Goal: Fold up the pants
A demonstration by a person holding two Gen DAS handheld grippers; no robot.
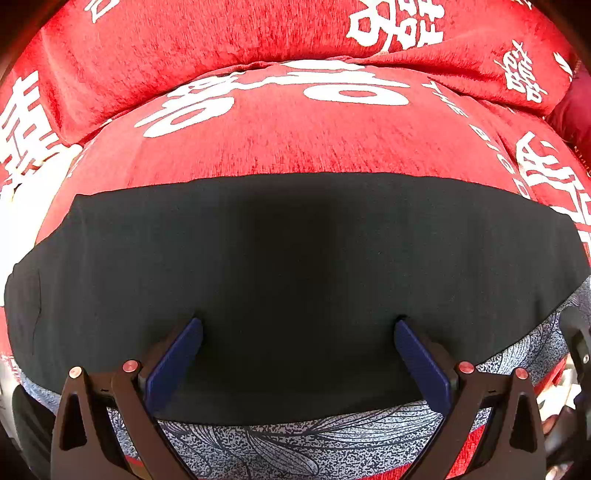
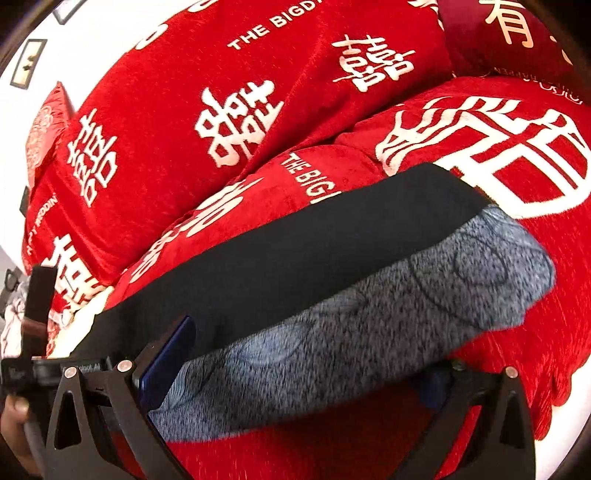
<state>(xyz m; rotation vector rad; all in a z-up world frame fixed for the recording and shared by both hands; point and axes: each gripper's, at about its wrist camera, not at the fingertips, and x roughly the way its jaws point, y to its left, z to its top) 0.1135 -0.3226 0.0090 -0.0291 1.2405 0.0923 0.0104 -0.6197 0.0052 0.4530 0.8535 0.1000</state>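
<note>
Blue-padded left gripper point(image 1: 298, 325) hovers, jaws apart, over black pants point(image 1: 295, 280) lying folded on red bedspread point(image 1: 295, 147); right gripper point(image 2: 295, 354) likewise gapes, suggesting another fold remains.

A red bedspread point(image 1: 295, 144) printed with large white characters is being shown spread across the surface in both wrist views; the words "THE BIGD" are being displayed on it in white lettering point(image 2: 275, 27); a red pillow point(image 2: 166, 122) in the same print is being seen lying behind; a darker red cushion point(image 2: 509, 33) with pale characters is being seen at the upper right; a white wall point(image 2: 55, 48) with small dark frames is being glimpsed at the upper left
</note>
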